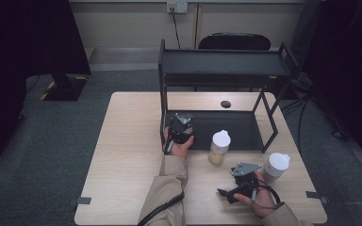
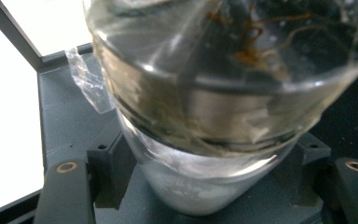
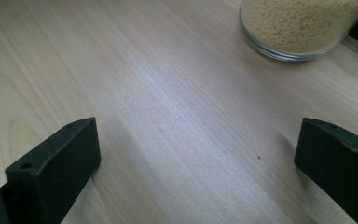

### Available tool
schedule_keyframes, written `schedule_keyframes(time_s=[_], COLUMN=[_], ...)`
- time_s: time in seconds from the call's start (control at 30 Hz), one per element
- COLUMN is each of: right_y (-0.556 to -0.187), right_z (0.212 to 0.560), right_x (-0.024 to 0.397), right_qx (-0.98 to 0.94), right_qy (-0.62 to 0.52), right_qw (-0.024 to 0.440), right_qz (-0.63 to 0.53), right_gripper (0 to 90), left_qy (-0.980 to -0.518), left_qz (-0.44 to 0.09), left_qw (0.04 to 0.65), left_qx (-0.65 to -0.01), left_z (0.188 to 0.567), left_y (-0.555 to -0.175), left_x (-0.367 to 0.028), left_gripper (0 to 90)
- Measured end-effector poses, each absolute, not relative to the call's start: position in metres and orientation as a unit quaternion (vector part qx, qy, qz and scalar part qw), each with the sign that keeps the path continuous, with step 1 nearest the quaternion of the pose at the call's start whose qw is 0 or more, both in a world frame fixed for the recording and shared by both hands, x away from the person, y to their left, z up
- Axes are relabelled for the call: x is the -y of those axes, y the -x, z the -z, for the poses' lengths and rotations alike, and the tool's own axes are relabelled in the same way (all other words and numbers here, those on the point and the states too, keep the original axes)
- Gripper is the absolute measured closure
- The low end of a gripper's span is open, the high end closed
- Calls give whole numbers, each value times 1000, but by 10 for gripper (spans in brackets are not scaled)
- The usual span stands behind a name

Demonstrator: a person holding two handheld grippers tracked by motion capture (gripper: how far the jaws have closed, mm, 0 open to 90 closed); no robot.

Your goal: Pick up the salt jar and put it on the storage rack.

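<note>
Here the left claw [image 1: 181, 128] is clamped on a clear jar [image 2: 214, 93], held at the shelf rack's [image 1: 226, 63] lower tier. Glass looks slick and breakable, so grip low on the body. Right claw [image 1: 238, 186] gapes, nothing between its jaws, over the tabletop [image 3: 158, 93], near 1 grain jar [image 3: 303, 25].

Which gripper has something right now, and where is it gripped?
The left gripper holds a clear jar, clamped around its lower body near the base. The right gripper is open over bare table.
</note>
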State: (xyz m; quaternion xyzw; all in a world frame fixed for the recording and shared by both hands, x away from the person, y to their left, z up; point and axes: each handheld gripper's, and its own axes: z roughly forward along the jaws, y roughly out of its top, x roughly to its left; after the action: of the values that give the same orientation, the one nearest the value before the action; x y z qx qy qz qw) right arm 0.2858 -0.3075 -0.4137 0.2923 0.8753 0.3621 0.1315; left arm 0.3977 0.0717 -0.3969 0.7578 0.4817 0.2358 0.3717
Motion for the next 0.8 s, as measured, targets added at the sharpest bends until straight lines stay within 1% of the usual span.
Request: schedule_keyframes(time_s=[0.3,0.47,0.7,0.8], right_y=[-286,-286,-286,-286], right_z=[414,414,414,414], right_x=[307,307,308,307], right_qx=[-875,-875,-875,-875], right_qy=[-292,-292,-292,-292], right_qw=[132,132,132,131], right_qz=[-362,-362,-362,-362], right_gripper=[0,0,0,0], left_qy=[-756,-747,-745,-744], left_qz=[-232,-228,-227,-230], left_qw=[365,372,372,372], left_qx=[-492,-501,-506,-505], left_z=[394,395,390,390], left_y=[-401,-401,-399,-396], left_x=[-68,-69,-68,-67], left_gripper=[309,301,241,192])
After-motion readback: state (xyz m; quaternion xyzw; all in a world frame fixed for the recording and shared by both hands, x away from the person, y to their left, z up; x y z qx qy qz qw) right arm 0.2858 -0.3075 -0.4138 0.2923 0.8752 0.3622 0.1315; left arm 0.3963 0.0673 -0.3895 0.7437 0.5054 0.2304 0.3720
